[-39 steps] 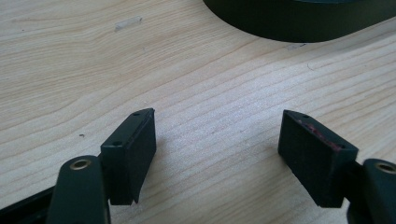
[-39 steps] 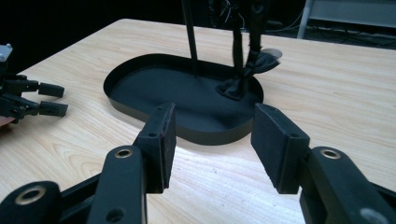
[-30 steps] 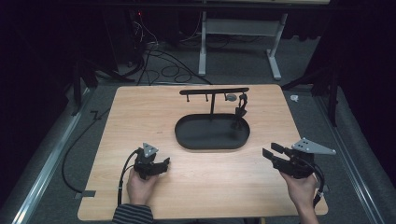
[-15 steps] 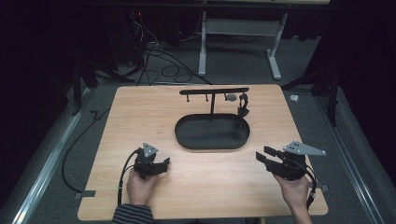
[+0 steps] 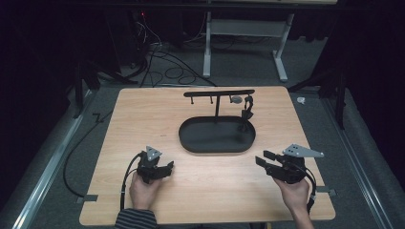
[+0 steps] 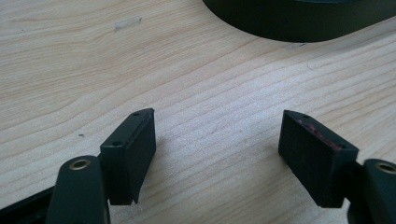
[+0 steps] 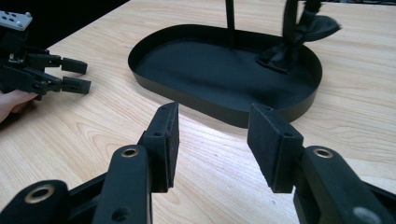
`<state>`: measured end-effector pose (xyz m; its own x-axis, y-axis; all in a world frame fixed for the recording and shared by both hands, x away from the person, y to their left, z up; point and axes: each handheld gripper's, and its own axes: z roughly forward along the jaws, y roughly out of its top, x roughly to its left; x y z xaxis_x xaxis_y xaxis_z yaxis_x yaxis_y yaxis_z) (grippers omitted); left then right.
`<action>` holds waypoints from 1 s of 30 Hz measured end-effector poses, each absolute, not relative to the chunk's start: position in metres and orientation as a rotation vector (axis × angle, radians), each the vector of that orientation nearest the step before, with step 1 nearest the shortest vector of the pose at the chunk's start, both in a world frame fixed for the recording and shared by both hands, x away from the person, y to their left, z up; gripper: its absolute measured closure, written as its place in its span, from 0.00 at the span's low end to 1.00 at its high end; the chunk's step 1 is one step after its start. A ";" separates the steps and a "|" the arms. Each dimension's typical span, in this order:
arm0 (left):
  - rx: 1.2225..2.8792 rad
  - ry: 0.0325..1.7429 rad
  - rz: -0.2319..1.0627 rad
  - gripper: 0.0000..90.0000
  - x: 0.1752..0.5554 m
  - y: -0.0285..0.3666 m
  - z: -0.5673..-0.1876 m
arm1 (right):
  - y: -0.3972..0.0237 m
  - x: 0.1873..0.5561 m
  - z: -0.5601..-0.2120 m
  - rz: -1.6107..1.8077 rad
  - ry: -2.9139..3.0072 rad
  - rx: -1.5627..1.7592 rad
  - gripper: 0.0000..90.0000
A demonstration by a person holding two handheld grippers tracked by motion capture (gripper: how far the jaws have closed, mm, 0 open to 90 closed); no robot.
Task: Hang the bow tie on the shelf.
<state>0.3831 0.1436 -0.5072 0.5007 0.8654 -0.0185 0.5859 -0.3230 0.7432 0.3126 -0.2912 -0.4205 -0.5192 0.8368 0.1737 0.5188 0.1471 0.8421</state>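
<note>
**A:** Looking down on the wooden table (image 5: 143,114), both tools are low at the near edge. The left gripper (image 5: 164,170) sits near the left corner, jaws spread wide over bare wood, nothing between them. The right gripper (image 5: 264,159) is over on the right, jaws parted too, a moderate gap, and empty.

**B:** And the job itself? Nobody has named one.

**A:** Right, so this is a guess: the likely target is the black oval tray (image 5: 191,140) mid-table, with its T-shaped stand (image 5: 218,93) rising from the back of it. Small items hang from the crossbar on the right side: a pale roundish one (image 5: 236,99) and a dark one (image 5: 248,106) that trails down to the tray floor. I can't tell what they are.

**B:** So how far along are we?

**A:** Nothing gripped, nothing lying loose on the table. I'd call it the very start, with everything left to do.

**B:** How does the tray lie?

**A:** Long axis runs left to right across the table, and the crossbar runs parallel above it. From the right gripper view, the tray's near wall (image 7: 196,100) is just beyond the jaws, which aim across at it; the left gripper (image 7: 70,74) shows beyond.

**B:** And the left one?

**A:** Its own view catches the tray's edge (image 6: 299,28) up ahead, apart from the jaws.
</note>
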 end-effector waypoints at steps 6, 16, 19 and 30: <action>2.038 1.187 0.506 0.31 0.383 0.144 -0.507 | -0.289 0.318 -0.429 1.328 2.110 1.316 0.62; 2.038 1.187 0.506 0.31 0.383 0.144 -0.507 | -0.285 0.325 -0.442 1.323 2.125 1.347 0.62; 2.040 1.187 0.505 0.31 0.383 0.144 -0.507 | -0.282 0.328 -0.446 1.317 2.132 1.360 0.64; 2.040 1.188 0.506 0.31 0.383 0.144 -0.507 | -0.274 0.338 -0.458 1.283 2.150 1.384 0.63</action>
